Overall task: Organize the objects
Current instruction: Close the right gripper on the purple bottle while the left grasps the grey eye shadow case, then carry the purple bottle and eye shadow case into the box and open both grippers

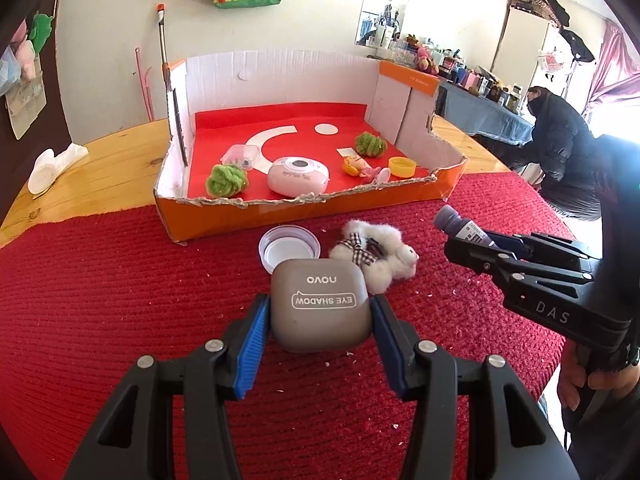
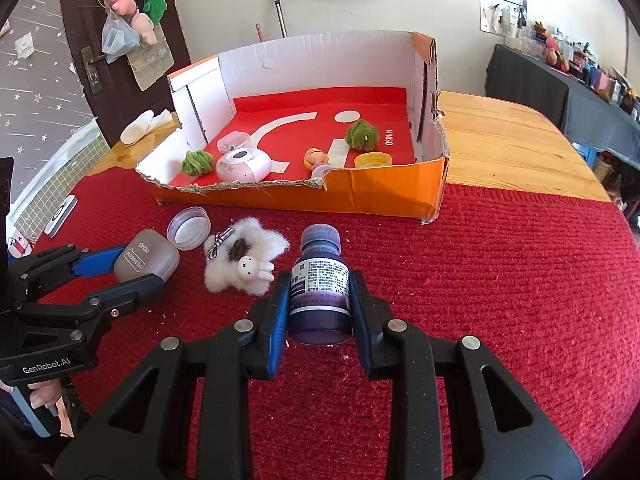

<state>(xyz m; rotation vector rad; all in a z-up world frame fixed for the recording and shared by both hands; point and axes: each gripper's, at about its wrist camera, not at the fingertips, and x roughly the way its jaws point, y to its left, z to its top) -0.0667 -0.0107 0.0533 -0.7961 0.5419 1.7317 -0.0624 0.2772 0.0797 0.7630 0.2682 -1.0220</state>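
A grey eye shadow case (image 1: 320, 312) lies on the red mat, and my left gripper (image 1: 318, 304) is shut on it, blue pads against both sides. The same case (image 2: 148, 258) and left gripper (image 2: 136, 268) show at the left of the right wrist view. My right gripper (image 2: 320, 280) is shut on a small dark purple bottle (image 2: 320, 288) with a printed label. In the left wrist view the bottle (image 1: 460, 226) sticks out of the right gripper (image 1: 472, 244), cap tilted up. An orange cardboard box (image 1: 304, 216) (image 2: 380, 196) stands behind, holding several small items.
A white plush bunny (image 1: 384, 256) (image 2: 244, 264) and a clear plastic lid (image 1: 288, 246) (image 2: 189, 227) lie between the grippers and the box. A crumpled tissue (image 1: 52, 164) rests on the wooden table. A person in a dark jacket (image 1: 560, 140) sits at the far right.
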